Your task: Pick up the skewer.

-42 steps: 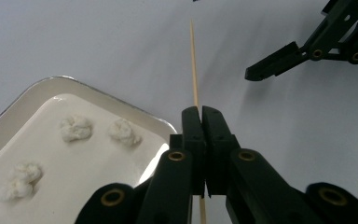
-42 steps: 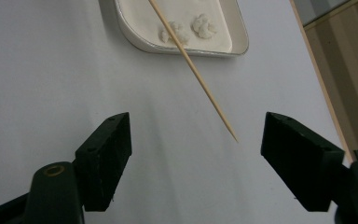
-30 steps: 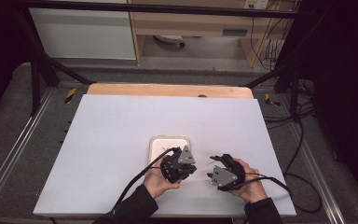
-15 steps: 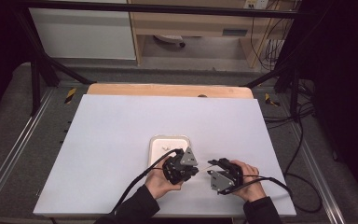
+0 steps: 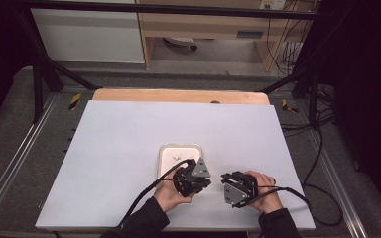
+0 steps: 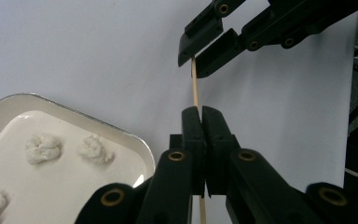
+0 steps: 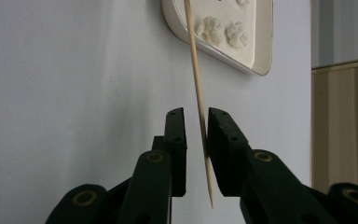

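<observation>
My left gripper (image 6: 201, 109) is shut on a thin wooden skewer (image 6: 195, 86), which runs on past its tips. Farther along the skewer, my right gripper (image 7: 196, 114) has just been closing its jaws around the stick (image 7: 193, 60). The skewer lies against one jaw, and a narrow gap remains on the other side. That same gripper (image 6: 195, 59) shows at the top of the left gripper view, straddling the stick. In the high view both grippers, left (image 5: 204, 184) and right (image 5: 224, 188), face each other near the table's front edge. A white tray (image 6: 121, 135) with a few white lumps (image 6: 42, 148) sits just beyond them.
The tray (image 5: 181, 148) lies on a white tabletop (image 5: 129, 129), whose wooden far edge (image 5: 178, 95) borders a black frame. Cables trail from both grippers toward the front, and more hang off the right side (image 5: 317, 148). Grey floor surrounds the table.
Both hands keep their places near the front edge, and the tray has not moved. The high view is too small to show the jaws moving.
</observation>
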